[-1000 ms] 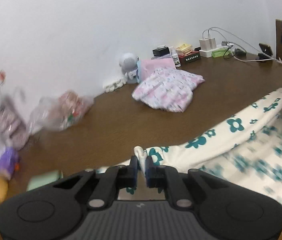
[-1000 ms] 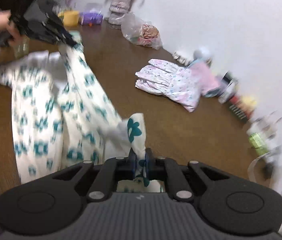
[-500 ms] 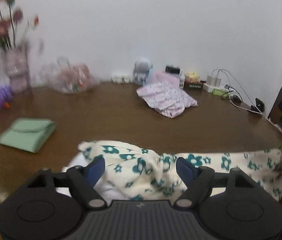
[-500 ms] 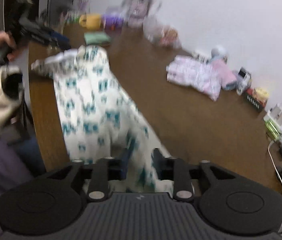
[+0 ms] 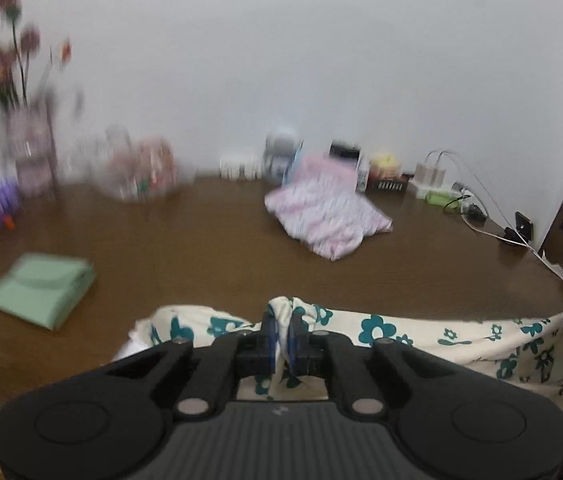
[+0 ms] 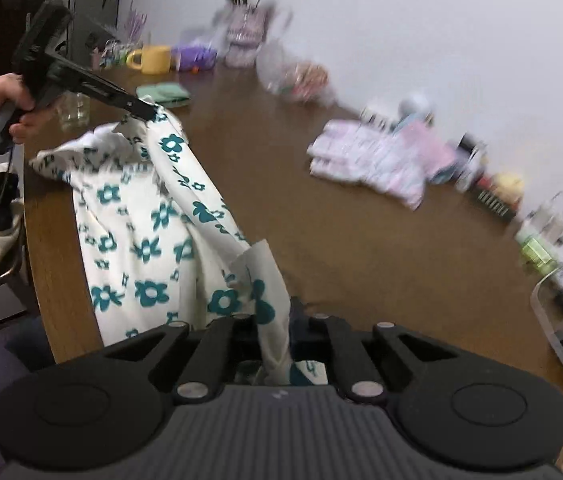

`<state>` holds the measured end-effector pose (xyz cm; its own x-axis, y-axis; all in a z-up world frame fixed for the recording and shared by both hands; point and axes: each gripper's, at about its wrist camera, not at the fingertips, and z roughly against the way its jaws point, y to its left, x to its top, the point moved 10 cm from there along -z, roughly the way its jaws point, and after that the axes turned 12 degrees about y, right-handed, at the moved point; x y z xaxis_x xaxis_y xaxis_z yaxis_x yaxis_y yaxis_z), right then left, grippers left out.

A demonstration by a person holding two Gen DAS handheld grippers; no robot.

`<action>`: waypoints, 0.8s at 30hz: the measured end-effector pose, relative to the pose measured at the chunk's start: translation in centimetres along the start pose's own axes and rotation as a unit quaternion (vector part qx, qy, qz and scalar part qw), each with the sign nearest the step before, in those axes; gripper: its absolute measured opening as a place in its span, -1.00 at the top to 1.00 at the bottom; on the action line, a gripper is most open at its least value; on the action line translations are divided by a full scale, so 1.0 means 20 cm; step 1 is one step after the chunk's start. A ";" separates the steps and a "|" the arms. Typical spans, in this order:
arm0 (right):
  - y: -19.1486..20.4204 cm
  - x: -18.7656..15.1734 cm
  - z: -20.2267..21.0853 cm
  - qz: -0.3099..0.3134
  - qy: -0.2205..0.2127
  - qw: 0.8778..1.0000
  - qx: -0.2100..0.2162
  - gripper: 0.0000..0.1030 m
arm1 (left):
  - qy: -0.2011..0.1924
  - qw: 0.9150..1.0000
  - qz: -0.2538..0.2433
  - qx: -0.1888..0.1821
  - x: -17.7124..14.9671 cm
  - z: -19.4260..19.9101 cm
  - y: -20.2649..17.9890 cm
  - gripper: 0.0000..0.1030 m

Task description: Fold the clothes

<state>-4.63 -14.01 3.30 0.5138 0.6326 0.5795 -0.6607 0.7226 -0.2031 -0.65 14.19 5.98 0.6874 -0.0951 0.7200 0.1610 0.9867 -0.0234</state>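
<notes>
Left to right. Left gripper [image 5: 280, 338]: its 2 blue-padded fingers are pinched narrowly on a bunched edge of the flowered garment [image 5: 433, 336], presumably so that this end can be lifted and steered. From the pinch the cloth runs rightward along the near edge of the brown table [image 5: 201, 248], part of it hanging over the rim, so the grip keeps it from sliding off. Further back, a green pouch [image 5: 41, 288] and a folded pink garment [image 5: 325, 216] lie well apart from the working area. Right gripper [image 6: 273, 332]: clamped on the opposite end of the same garment, with a flap of cloth standing up between its fingers. Held at 2 ends, the fabric [image 6: 141, 240] is drawn out lengthwise, which would suit either spreading it flat or bringing one end over the other; the pictures do not settle which. A person's hand [image 6: 5, 104] grips the left tool's handle
</notes>
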 end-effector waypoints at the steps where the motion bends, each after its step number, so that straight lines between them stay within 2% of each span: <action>1: 0.04 -0.02 0.02 0.013 0.001 1.000 -0.002 0.88 | -0.004 1.000 -0.010 0.012 -0.03 0.05 -0.01 0.90; 3: 0.12 -0.07 0.04 0.042 0.007 0.999 -0.006 0.88 | 0.008 1.000 -0.014 0.025 -0.14 0.08 -0.01 0.90; 6: 0.23 -0.17 -0.03 0.072 0.040 0.997 -0.008 0.88 | 0.066 0.997 0.018 0.028 -0.36 -0.02 0.04 0.87; 9: 0.30 -0.25 -0.13 0.085 0.071 0.994 -0.005 0.82 | 0.088 0.995 0.037 0.006 -0.46 -0.04 0.07 0.63; 11: 0.30 -0.25 -0.09 0.083 0.068 0.994 -0.003 0.59 | 0.049 0.998 0.037 -0.005 -0.42 0.07 0.10 0.38; 12: 0.29 -0.23 -0.04 0.076 0.061 0.995 0.003 0.21 | 0.026 0.999 0.041 -0.009 -0.39 0.14 0.12 0.00; 13: 0.27 -0.21 0.02 0.065 0.044 0.997 0.010 0.06 | 0.004 0.999 0.051 -0.009 -0.35 0.19 0.15 -0.25; 15: 0.24 -0.17 0.08 0.042 0.018 0.999 0.021 0.13 | -0.017 0.998 0.064 0.009 -0.29 0.21 0.20 -0.28; 17: 0.24 -0.17 0.02 0.026 0.021 0.999 0.024 0.23 | -0.008 0.998 0.065 0.025 -0.23 0.12 0.22 -0.28; 19: 0.25 -0.16 -0.05 0.011 0.024 0.999 0.027 0.50 | 0.005 0.998 0.056 0.037 -0.18 0.01 0.21 -0.28; 21: 0.26 -0.15 -0.11 -0.005 0.027 0.999 0.030 0.61 | 0.021 0.997 0.059 0.044 -0.18 -0.09 0.23 -0.28; 24: 0.28 -0.15 -0.20 -0.028 0.031 0.999 0.034 0.67 | 0.048 0.994 0.085 0.051 -0.22 -0.20 0.30 -0.27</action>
<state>-7.68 -10.71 -2.62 0.5835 0.6088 0.5375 -0.6644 0.7384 -0.1151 0.11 19.96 0.03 0.7640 0.0669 0.6417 -0.0325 0.9973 -0.0652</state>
